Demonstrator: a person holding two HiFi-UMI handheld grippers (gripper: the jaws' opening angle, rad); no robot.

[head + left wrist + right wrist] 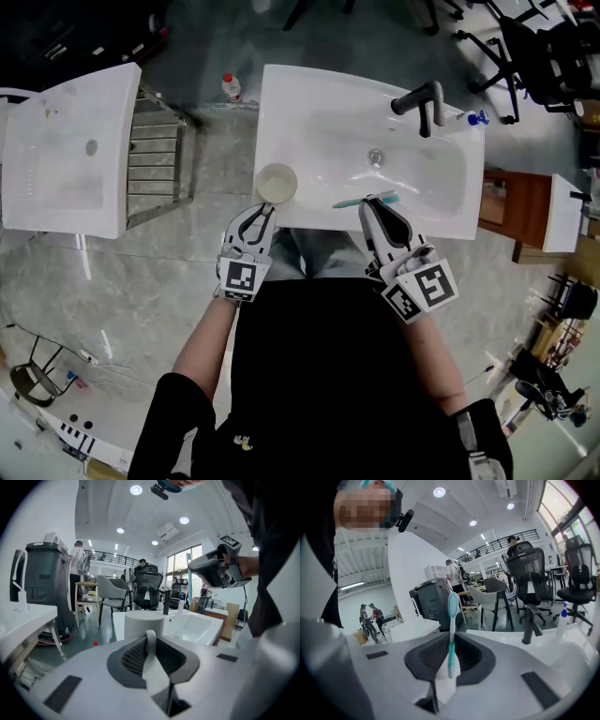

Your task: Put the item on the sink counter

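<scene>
A white cup (277, 183) is at the front left corner of the white sink counter (309, 103). My left gripper (266, 212) is shut on its near wall, and in the left gripper view that wall is a pale strip between the pads, with the cup (140, 623) just ahead. Whether its base rests on the counter I cannot tell. My right gripper (375, 202) is shut on a teal toothbrush (361, 201) over the counter's front edge. In the right gripper view the toothbrush (452, 620) stands upright, its brush head up.
A dark faucet (422, 101) and a small blue-capped bottle (473, 118) stand at the sink's back right. A second white basin (66, 159) with a metal rack (159, 155) is to the left. A wooden cabinet (511, 206) stands at the right, and a bottle (231, 87) lies on the floor.
</scene>
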